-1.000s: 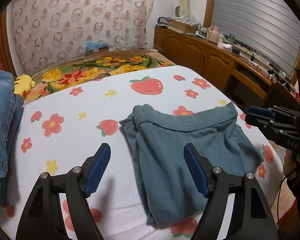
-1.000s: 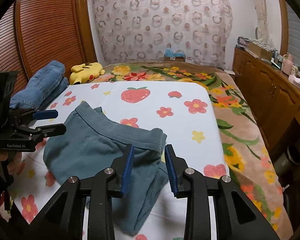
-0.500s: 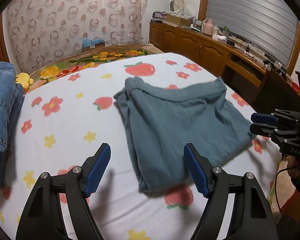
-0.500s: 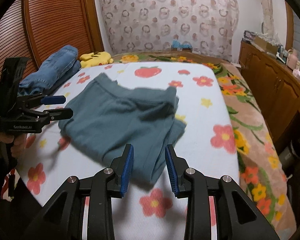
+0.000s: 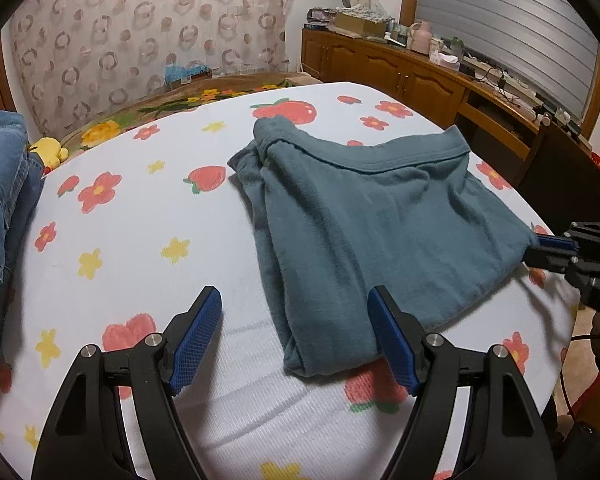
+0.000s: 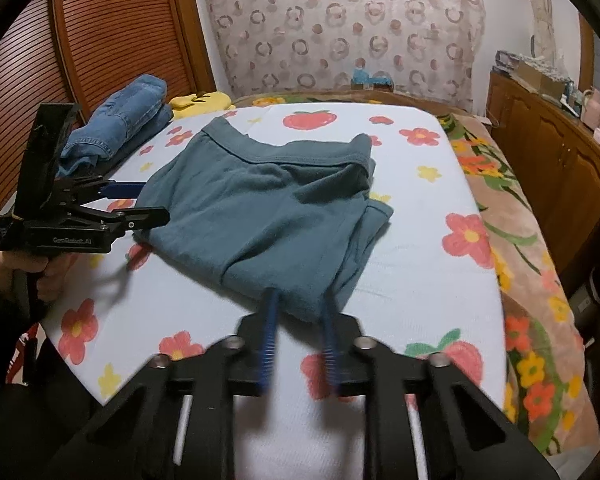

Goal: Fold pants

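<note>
On the strawberry-print white sheet (image 5: pixel 112 256), my grippers flank the folded teal fleece pants (image 5: pixel 364 220).
Left gripper (image 5: pixel 296 332) gapes wide, empty; right gripper (image 6: pixel 298 320) is part-open, empty at the hem. I'd pinch every layer before folding toward the waistband.

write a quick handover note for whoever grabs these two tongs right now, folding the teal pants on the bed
Left tongs: open, empty, at the near edge of the teal pants.
Right tongs: open a little, blurred, at the pants' corner; whether they touch the cloth I cannot tell.
Pants lie folded over into a compact stack on the flowered sheet, waistband on the far side.
Folded jeans sit by the yellow plush.
Left: probably one more fold or tidying of the loose edges.
</note>
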Available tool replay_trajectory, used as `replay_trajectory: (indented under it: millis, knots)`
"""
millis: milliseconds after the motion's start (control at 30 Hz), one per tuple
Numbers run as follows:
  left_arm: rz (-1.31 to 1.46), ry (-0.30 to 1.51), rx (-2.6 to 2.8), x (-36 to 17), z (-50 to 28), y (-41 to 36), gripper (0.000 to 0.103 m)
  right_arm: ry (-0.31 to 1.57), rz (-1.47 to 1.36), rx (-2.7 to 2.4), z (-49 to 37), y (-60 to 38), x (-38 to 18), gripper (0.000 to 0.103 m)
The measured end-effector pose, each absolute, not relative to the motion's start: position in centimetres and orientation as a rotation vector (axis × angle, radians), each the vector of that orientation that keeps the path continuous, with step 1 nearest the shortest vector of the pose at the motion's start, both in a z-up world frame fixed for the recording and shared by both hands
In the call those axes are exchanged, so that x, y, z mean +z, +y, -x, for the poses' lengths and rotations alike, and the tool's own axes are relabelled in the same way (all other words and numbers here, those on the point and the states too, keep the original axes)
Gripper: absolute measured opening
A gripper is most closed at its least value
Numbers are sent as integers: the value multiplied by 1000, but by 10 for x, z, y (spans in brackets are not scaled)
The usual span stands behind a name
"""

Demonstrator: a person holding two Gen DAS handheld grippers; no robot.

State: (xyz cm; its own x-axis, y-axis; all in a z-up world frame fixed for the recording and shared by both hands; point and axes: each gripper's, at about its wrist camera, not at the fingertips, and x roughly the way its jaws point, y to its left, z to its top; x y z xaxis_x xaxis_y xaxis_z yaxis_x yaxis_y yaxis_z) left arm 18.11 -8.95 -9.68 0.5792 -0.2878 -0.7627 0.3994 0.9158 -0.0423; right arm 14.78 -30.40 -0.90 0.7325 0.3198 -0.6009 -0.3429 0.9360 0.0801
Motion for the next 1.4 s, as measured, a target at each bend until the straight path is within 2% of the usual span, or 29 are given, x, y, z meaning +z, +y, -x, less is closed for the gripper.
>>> replay_trajectory:
  millis: [200, 433, 800, 967, 1033, 1100, 1400]
  knots:
    - [-115, 881, -415, -99, -185, -88, 77, 591, 13, 345, -128, -319, -1, 5]
    - [-111, 882, -416, -100, -186, -87, 77, 649, 9, 346, -124, -322, -15, 5]
    - [-113, 882, -415, -100, -186, -87, 77, 630, 11, 339, -119, -321, 0, 6]
    - [-113, 882, -415, -99, -186, -87, 77, 603, 15, 305, -115, -326, 8, 12]
    - [-113, 882, -415, -99, -186, -87, 78, 600, 18, 294, -120, -325, 11, 21]
    - [-109, 883, -417, -99, -186, -86, 78, 598, 17, 294, -128, -323, 13, 34]
    - [-135, 848, -407, -88, -189, -87, 78, 641, -8, 296, -177, -322, 7, 36]
